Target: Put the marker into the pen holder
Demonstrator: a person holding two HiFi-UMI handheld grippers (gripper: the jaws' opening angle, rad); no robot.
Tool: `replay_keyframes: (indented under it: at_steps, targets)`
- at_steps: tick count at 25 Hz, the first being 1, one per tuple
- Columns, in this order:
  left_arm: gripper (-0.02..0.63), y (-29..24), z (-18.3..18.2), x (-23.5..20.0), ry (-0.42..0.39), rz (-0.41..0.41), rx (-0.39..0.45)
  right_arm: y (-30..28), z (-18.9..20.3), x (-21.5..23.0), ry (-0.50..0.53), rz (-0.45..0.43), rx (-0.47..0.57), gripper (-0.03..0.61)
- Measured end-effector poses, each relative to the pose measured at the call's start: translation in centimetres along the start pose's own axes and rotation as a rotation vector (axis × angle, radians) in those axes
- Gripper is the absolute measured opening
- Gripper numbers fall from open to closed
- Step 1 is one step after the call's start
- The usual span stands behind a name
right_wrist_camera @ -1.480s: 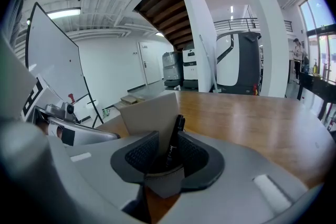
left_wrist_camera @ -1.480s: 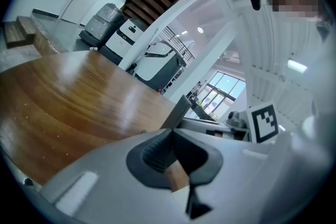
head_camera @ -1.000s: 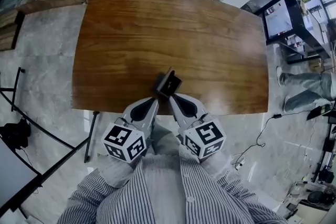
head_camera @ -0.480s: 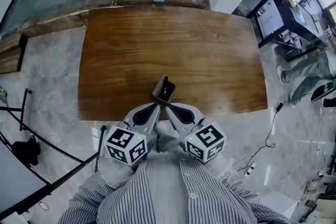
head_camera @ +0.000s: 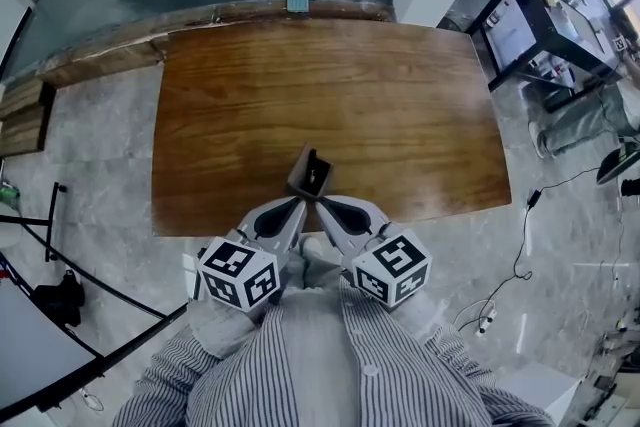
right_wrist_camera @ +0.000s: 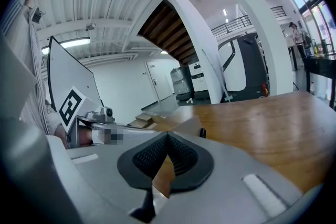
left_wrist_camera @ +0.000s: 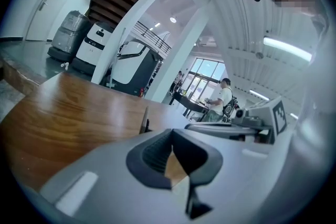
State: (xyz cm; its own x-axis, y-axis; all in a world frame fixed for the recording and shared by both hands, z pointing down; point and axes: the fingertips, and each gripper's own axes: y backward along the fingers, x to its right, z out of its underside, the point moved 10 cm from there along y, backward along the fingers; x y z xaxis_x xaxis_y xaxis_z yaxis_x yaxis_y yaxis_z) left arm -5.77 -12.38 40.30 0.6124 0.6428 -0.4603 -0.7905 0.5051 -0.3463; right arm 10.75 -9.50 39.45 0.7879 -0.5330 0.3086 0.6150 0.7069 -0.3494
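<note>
A small dark square pen holder [head_camera: 311, 174] stands near the front edge of the wooden table [head_camera: 400, 105]. A pale end shows inside it, apparently the marker [head_camera: 315, 177]. My left gripper [head_camera: 297, 205] and right gripper [head_camera: 322, 207] lie side by side just in front of the holder, both shut and empty. In the left gripper view the shut jaws [left_wrist_camera: 171, 132] fill the foreground and the holder's edge [left_wrist_camera: 144, 120] peeks above them. In the right gripper view the holder [right_wrist_camera: 190, 126] rises behind the shut jaws [right_wrist_camera: 168, 136], with a dark tip [right_wrist_camera: 202, 132] beside it.
The table has only the holder on it. A marble floor surrounds it, with a black stand [head_camera: 60, 295] at the left and cables [head_camera: 520, 245] at the right. A desk with a screen [head_camera: 515, 30] stands at the far right, and a person's legs [head_camera: 580, 115] show beside it.
The head view has shifted, so the table sits a little differently in the picture. Both grippers stay shut, close in front of the holder, which still stands in the same place.
</note>
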Motion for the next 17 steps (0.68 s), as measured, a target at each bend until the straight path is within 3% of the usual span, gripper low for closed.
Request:
replay_keyframes:
  at_steps: [17]
  targets:
    - [0.008, 0.45, -0.23, -0.31, 0.006, -0.005, -0.011, -0.05, 0.01, 0.13, 0.009, 0.026, -0.017, 0.000]
